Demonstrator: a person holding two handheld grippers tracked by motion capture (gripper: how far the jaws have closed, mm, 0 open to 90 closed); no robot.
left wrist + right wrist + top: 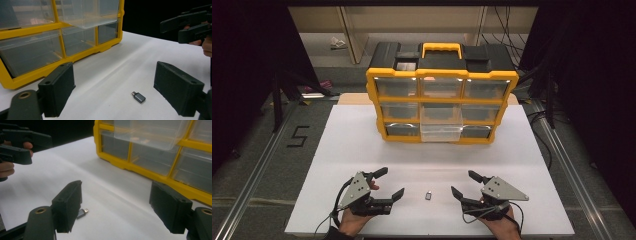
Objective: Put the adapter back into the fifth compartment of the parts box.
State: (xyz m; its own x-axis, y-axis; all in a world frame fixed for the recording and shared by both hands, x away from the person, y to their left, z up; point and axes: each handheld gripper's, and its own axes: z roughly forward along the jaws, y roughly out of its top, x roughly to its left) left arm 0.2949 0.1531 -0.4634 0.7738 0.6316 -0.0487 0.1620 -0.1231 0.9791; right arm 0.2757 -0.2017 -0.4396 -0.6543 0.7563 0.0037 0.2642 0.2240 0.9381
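A small grey USB adapter (pixel 428 195) lies on the white table between my two grippers. My left gripper (pixel 390 183) rests near the front edge, open, with nothing between its jaws. In the left gripper view the adapter (pixel 139 97) lies on the table just ahead, between the jaws. My right gripper (pixel 465 183) mirrors it on the other side, also open and holding nothing. In the right gripper view the adapter (pixel 82 213) peeks out from behind the left jaw. A yellow and black drawer organizer (pixel 441 95) stands at the back, its lower middle clear drawer (pixel 441 126) pulled out.
The white table top (pixel 362 145) ends close behind the hands at the front. A metal rail (pixel 262 160) runs along the floor at the left and another (pixel 569 170) at the right. Dark curtains flank both sides.
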